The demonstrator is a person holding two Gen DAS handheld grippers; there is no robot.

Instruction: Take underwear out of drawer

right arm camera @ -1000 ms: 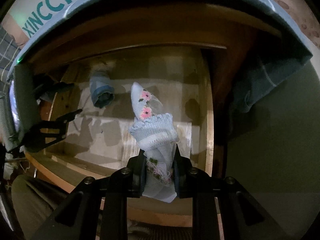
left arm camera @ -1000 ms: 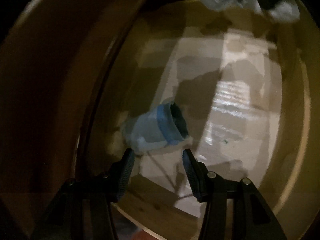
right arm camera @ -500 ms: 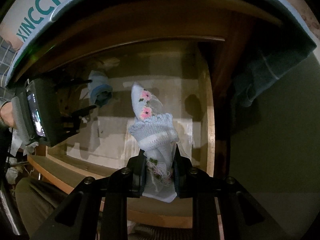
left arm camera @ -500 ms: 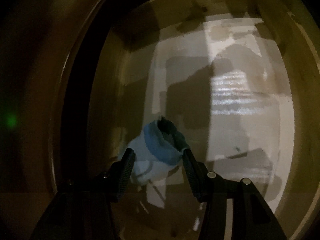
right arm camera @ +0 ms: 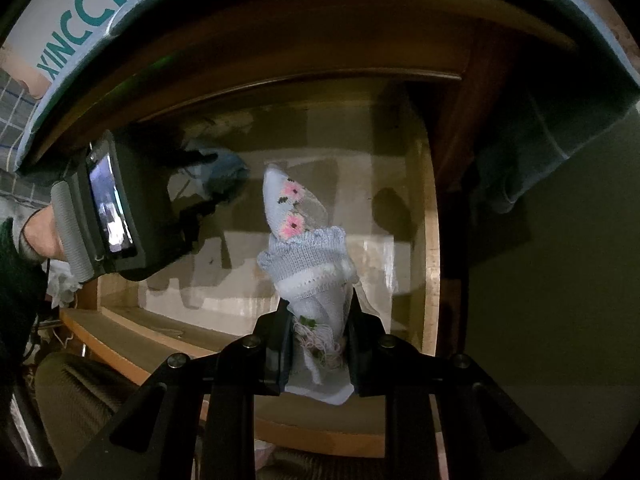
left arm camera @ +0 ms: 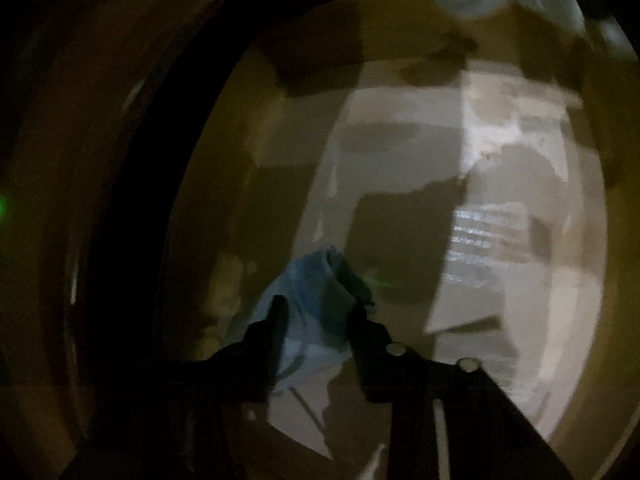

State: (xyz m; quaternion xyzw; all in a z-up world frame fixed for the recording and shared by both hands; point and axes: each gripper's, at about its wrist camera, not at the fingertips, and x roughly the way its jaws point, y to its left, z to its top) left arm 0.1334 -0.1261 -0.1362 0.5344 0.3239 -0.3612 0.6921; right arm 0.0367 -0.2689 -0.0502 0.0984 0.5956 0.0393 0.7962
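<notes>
Open wooden drawer (right arm camera: 430, 240) with a pale, scuffed paper-lined bottom, seen from above in both wrist views. Pretty much bare inside: only one rolled-up blue fabric bundle (left arm camera: 310, 292) down on the liner near the drawer's back left corner in the right wrist view, the rest of the floor just shadows and glare.

Left gripper (left arm camera: 318, 312) reached down into the drawer, jaws just been closing, with the blue bundle sitting right between the black fingers (left arm camera: 276, 328). Looked squeezed from both sides, pads pressed into the cloth, though dark and blurry in that view. Same gripper visible from the right wrist camera as a black block with a lit screen, held in a hand (right arm camera: 40, 236) at the drawer's left side.

Right gripper (right arm camera: 316, 332) held above the drawer's front half, jaws clamped tight on a light blue knitted piece with pink flowers and a ruffled cuff (right arm camera: 308, 248). That piece stuck up out of the fingers, clear of the drawer floor, not touching the liner.

Above the drawer's back edge, a light blue shoe box lid with teal "XINCC" lettering (right arm camera: 92, 12) on top of the furniture, and a grey-blue cloth (right arm camera: 520, 160) hung off the right corner.
</notes>
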